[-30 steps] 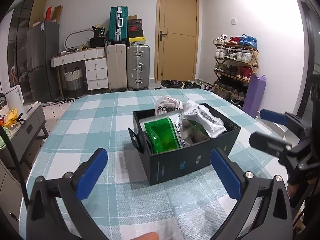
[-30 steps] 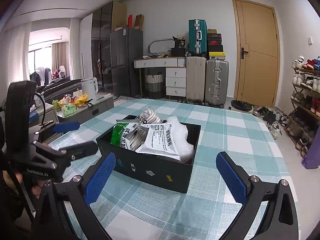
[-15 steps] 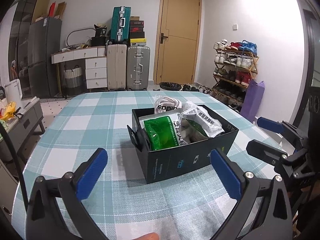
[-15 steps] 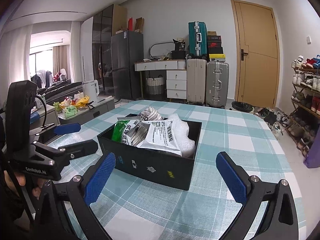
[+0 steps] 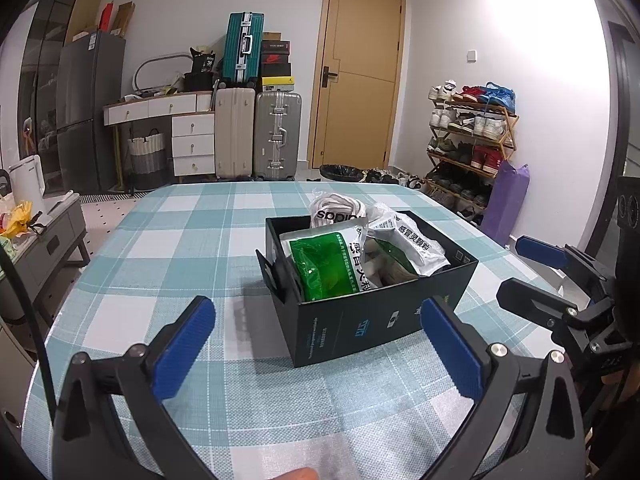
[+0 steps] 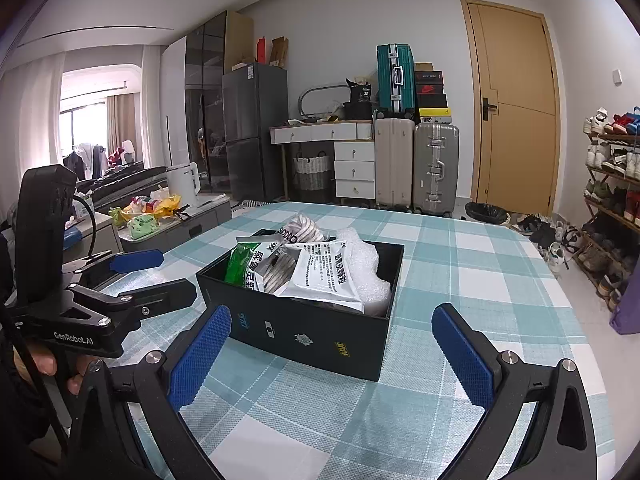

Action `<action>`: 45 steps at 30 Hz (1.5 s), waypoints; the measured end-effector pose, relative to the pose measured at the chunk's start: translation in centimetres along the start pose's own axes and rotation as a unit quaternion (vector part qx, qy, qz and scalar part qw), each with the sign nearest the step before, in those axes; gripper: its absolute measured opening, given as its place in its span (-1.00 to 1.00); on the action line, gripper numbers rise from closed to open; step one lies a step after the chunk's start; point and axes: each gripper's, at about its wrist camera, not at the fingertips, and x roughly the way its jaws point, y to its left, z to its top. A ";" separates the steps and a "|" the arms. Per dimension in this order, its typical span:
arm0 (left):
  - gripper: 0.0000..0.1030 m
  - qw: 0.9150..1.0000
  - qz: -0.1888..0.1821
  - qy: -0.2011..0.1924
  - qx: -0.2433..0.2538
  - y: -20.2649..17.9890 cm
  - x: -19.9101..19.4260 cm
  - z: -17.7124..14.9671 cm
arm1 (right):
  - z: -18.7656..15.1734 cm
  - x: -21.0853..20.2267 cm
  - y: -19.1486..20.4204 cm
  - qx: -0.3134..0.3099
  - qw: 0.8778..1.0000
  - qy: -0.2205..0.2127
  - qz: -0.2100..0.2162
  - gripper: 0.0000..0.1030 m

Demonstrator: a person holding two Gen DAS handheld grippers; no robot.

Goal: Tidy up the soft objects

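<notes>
- The box (image 5: pixel 372 280) stands alone on the checked table (image 5: pixel 168 240), about midway between the table's left and right edges and well in from the far edge; no soft thing lies loose on the cloth.
- From the left gripper (image 5: pixel 318 344) the box lies ahead and slightly right, one corner turned toward it; from the right gripper (image 6: pixel 332 354) it lies ahead and slightly left, a long side facing.
- The box's long axis runs across the right gripper's view and slants away rightward in the left one.
- Both grippers seem about equally near, each just short of the box; I cannot say which is closer.
- Left gripper: fingers spread wide, nothing between them. Right gripper: likewise wide apart and empty.
- Count: one box, two grippers. Inside, one green packet (image 5: pixel 326 270), one white packet (image 6: pixel 324 276), one white bag with black letters (image 5: pixel 338 210), one lump of bubble wrap (image 6: pixel 366 258), and striped packets under them whose number I cannot tell.
- Judging by this, the sorting looks nearly done.
</notes>
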 end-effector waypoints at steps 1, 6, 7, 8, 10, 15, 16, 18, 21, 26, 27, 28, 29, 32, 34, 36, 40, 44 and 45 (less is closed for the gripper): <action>1.00 1.000 0.000 0.001 -0.001 0.0 0.0 0.0 | 0.0 0.0 0.0 0.000 1.000 0.000 0.001 0.99; 1.00 1.000 0.000 0.001 -0.002 0.1 0.1 0.1 | 0.0 0.0 0.0 0.000 1.000 0.000 0.002 0.99; 1.00 1.000 0.000 0.001 -0.003 0.2 0.1 0.1 | 0.0 0.0 0.0 0.001 1.000 0.000 0.002 0.99; 1.00 1.000 0.001 0.001 -0.002 0.1 0.1 0.1 | 0.0 0.1 0.0 0.001 1.000 0.000 0.003 0.99; 1.00 1.000 0.000 0.001 -0.002 0.2 0.1 0.1 | 0.1 0.0 0.0 0.000 1.000 0.001 0.004 0.99; 1.00 1.000 0.000 0.001 -0.002 0.2 0.1 0.1 | 0.0 -0.1 0.1 0.000 1.000 0.000 0.004 0.99; 1.00 1.000 0.000 0.001 -0.002 0.2 0.1 0.1 | 0.0 0.0 0.0 0.000 1.000 0.000 0.005 0.99; 1.00 1.000 0.000 0.001 -0.002 0.1 0.1 0.0 | 0.0 0.0 0.0 0.000 1.000 0.001 0.004 0.99; 1.00 1.000 0.001 0.001 -0.002 0.2 0.1 0.1 | 0.1 0.0 0.1 0.000 1.000 0.000 0.004 0.99; 1.00 1.000 0.001 0.001 -0.002 0.2 0.1 0.1 | 0.0 0.0 0.0 0.000 1.000 0.001 0.004 0.99; 1.00 1.000 0.001 0.000 -0.003 0.2 0.1 0.1 | 0.0 -0.1 0.0 0.000 1.000 0.000 0.004 0.99; 1.00 1.000 0.001 0.000 -0.003 0.2 0.1 0.1 | 0.1 0.0 0.0 0.000 1.000 0.000 0.005 0.99; 1.00 1.000 0.001 0.001 -0.003 0.3 0.1 0.1 | 0.1 0.0 0.0 0.000 1.000 0.001 0.005 0.99; 1.00 1.000 0.001 0.000 -0.002 0.4 0.1 0.1 | 0.1 0.0 0.0 -0.001 1.000 0.000 0.005 0.99; 1.00 1.000 0.001 0.000 -0.002 0.3 0.1 0.1 | 0.1 0.0 0.0 0.000 1.000 0.000 0.005 0.99; 1.00 1.000 0.001 0.000 -0.003 0.3 0.1 0.0 | 0.1 0.0 0.0 0.000 1.000 0.000 0.005 0.99; 1.00 1.000 0.001 0.000 -0.002 0.3 0.1 0.0 | 0.1 0.0 0.0 0.000 1.000 0.000 0.004 0.99; 1.00 1.000 0.001 0.000 -0.002 0.3 0.1 0.1 | 0.1 0.0 0.0 0.000 1.000 0.000 0.004 0.99; 1.00 1.000 0.001 0.000 -0.003 0.3 0.1 0.0 | 0.1 0.0 0.0 -0.001 1.000 0.000 0.004 0.99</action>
